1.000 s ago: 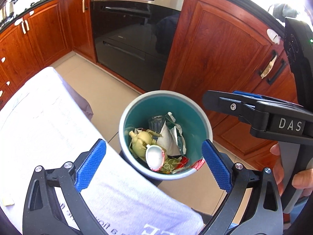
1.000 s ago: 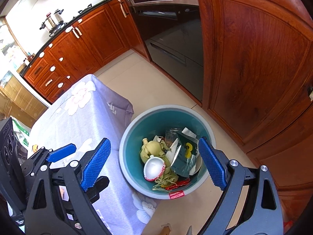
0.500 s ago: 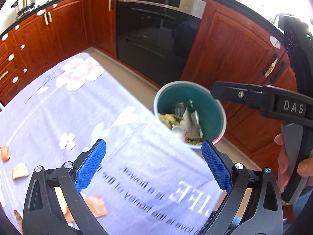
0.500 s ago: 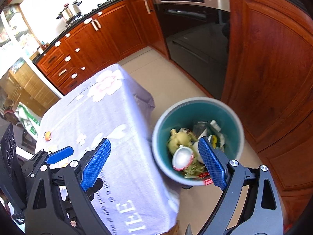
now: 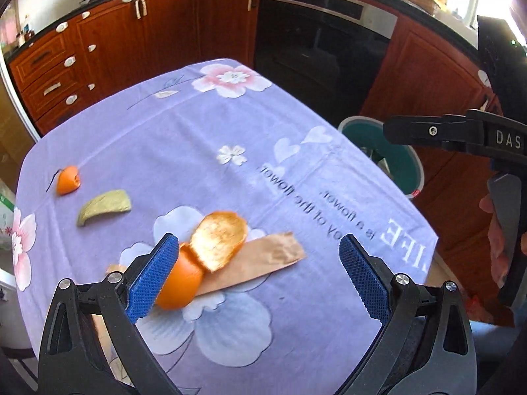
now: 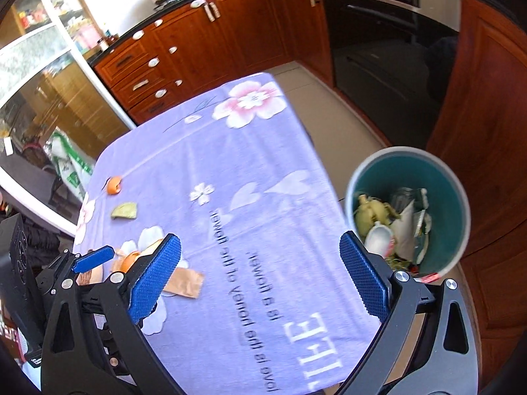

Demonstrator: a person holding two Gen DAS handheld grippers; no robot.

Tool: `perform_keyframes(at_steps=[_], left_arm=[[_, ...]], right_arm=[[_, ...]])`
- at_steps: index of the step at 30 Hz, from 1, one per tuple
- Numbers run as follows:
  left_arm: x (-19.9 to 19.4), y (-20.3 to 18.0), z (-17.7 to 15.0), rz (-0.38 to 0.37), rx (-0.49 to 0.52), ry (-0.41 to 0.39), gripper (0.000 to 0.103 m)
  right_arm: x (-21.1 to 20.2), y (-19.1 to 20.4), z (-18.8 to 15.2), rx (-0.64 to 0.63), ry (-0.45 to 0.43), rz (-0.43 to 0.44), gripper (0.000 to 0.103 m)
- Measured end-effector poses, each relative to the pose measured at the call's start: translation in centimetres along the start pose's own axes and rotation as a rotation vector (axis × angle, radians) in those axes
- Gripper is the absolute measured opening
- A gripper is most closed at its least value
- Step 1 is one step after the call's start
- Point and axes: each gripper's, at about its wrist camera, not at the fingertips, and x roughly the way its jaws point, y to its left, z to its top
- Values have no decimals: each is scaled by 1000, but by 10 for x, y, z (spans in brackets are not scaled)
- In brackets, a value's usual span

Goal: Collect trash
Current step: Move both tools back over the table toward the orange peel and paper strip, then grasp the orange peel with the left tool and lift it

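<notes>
Teal round plastic bin (image 6: 457, 197) already holds scraps, but orange peel (image 5: 197, 256), a brown paper strip (image 5: 263, 260), a greenish rind piece (image 5: 105, 205) and a small orange scrap (image 5: 67, 179) remain on the lilac flowered tablecloth (image 5: 204, 138). Left gripper (image 5: 260, 276) gapes wide and empty; right gripper (image 6: 260, 276) is opening, nothing between its jaws.

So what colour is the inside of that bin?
Teal inside the bin, with a pale rim; the right wrist view shows it best.

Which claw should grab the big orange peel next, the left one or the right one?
Probably the left claw. The big orange peel lies right by its blue finger, on the brown paper strip. The right claw is opening with nothing in it and hangs nearer the trash bin.
</notes>
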Motion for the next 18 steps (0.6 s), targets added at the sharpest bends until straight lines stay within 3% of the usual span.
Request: perform_keyframes(at_steps=[9, 18], left_arm=[[1, 60, -34, 37, -47, 43, 97], [19, 59, -32, 20, 26, 70, 88]], right_arm=[[34, 58, -12, -71, 83, 36, 93], [62, 74, -21, -89, 152, 30, 93]])
